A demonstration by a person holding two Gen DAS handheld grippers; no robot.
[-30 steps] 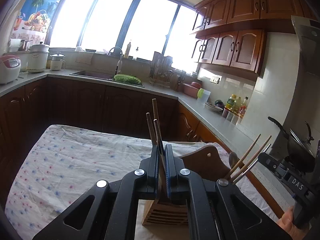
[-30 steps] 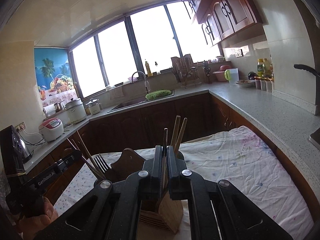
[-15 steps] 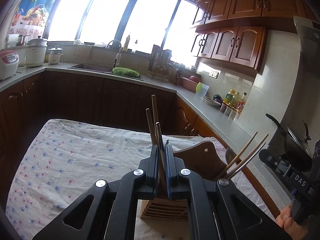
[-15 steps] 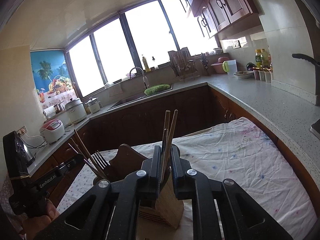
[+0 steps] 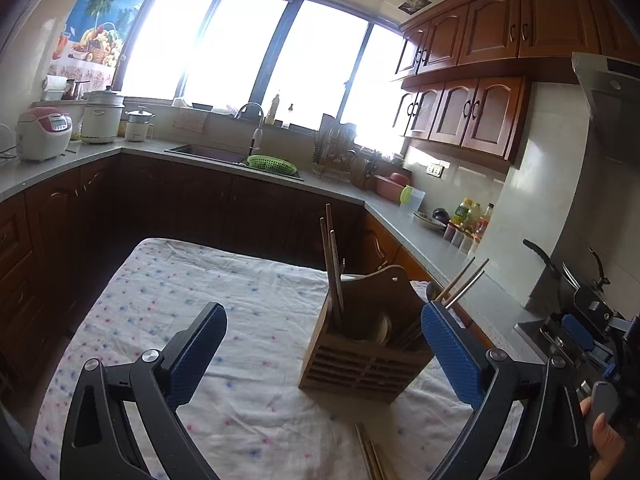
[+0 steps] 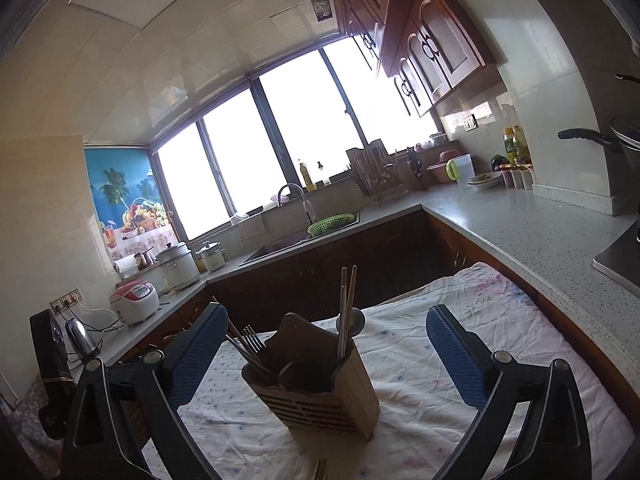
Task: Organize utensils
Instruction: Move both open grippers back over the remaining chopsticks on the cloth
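Chopsticks (image 5: 333, 268) upright in holder (image 5: 362, 354) — both grippers' fingers (image 5: 452, 354) spread.

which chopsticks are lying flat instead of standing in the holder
The pair on the cloth just in front of the holder; the other chopsticks stand upright inside it.

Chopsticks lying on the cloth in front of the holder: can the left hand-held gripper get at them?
Probably yes: the left hand-held gripper is open, and nothing covers the loose chopsticks just below it.

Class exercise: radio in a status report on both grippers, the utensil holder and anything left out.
Left gripper open, empty. Right gripper open, empty. Wooden holder upright on cloth, chopsticks standing inside. Loose chopsticks on cloth before holder.
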